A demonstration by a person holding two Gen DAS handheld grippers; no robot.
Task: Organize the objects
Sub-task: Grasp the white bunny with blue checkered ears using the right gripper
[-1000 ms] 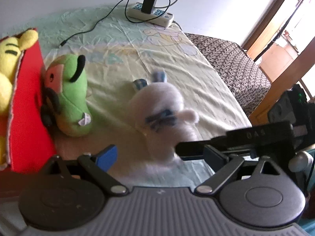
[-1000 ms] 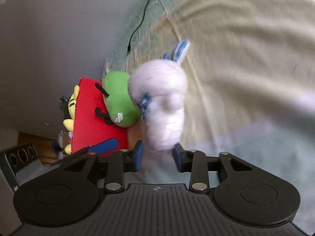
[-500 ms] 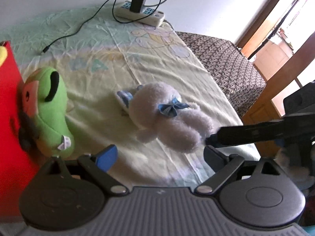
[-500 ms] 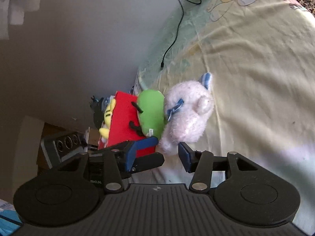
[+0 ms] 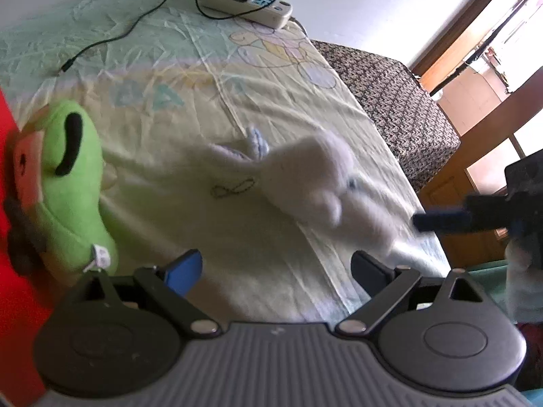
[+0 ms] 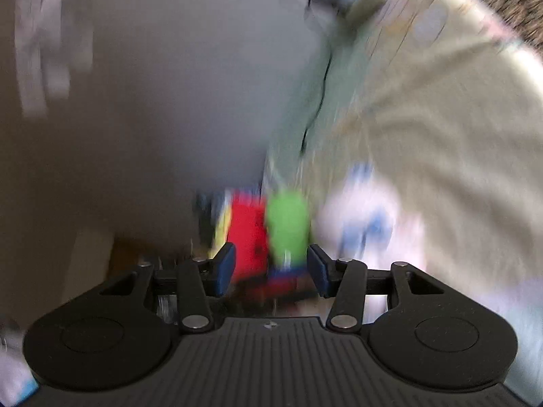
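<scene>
White plush rabbit [image 5: 315, 176]: lies on its side on the bed sheet, near the sheet's right-hand edge in the left wrist view; blue-trimmed ears point toward the wall (the toy is motion-blurred, so finer detail cannot be told).
Green plush toy [image 5: 68, 183]: lies on the sheet at the far left, well apart from the rabbit, its back against the red box; a small white tag shows at its lower end.
Red box [image 5: 13, 271]: stands along the left margin, touching the green toy.
Right gripper [image 6: 271, 268]: jaws part-way spread with nothing between the pads; they have just been opening, and the rabbit lies clear of them, off to the right in the blurred right wrist view. In the left wrist view the gripper enters from the right, its tip near the rabbit's lower end.
Left gripper [image 5: 275, 268]: jaws spread wide and empty, held above bare sheet between the two toys.
Bed sheet [image 5: 190, 78]: pale yellow-green with faint cartoon prints, creased.
Power strip [image 5: 247, 1]: rests at the far edge by the wall, a black charger plugged in.
Black cable [image 5: 112, 39]: trails from the strip across the sheet (its free plug lies loose).
Patterned cover [image 5: 390, 88]: dark, beyond the sheet's right edge.
</scene>
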